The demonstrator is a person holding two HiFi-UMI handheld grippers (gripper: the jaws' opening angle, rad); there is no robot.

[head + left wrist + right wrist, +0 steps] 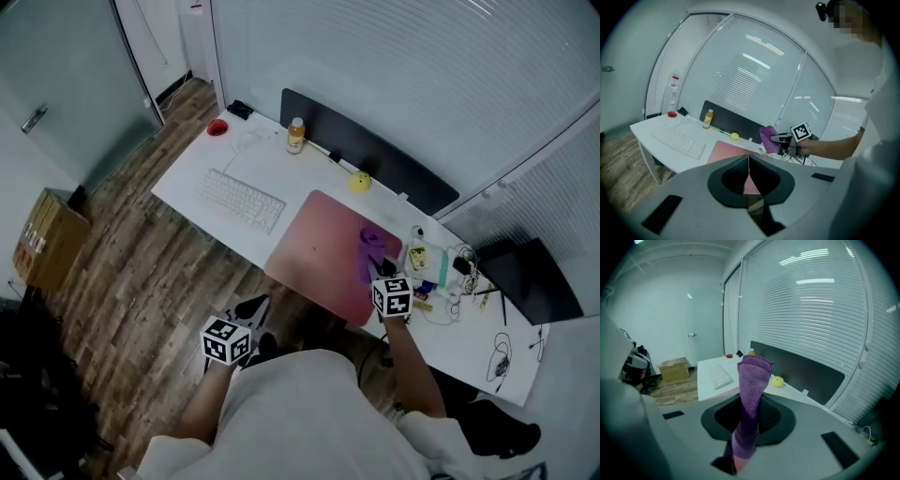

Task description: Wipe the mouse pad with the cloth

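The right gripper (749,408) pinches the purple cloth (369,247) above the right end of the pink mouse pad (314,248), the left gripper (749,171), jaws pressed together and empty, hangs off the pad's near edge, and beyond its far edge a bottle (296,136) holds orange liquid, label too small to read.

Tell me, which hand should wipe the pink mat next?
The right one, most likely. The right gripper has its fingers shut on the purple cloth, held above the mouse pad near its right end. The left gripper is shut on nothing and hangs off the desk.
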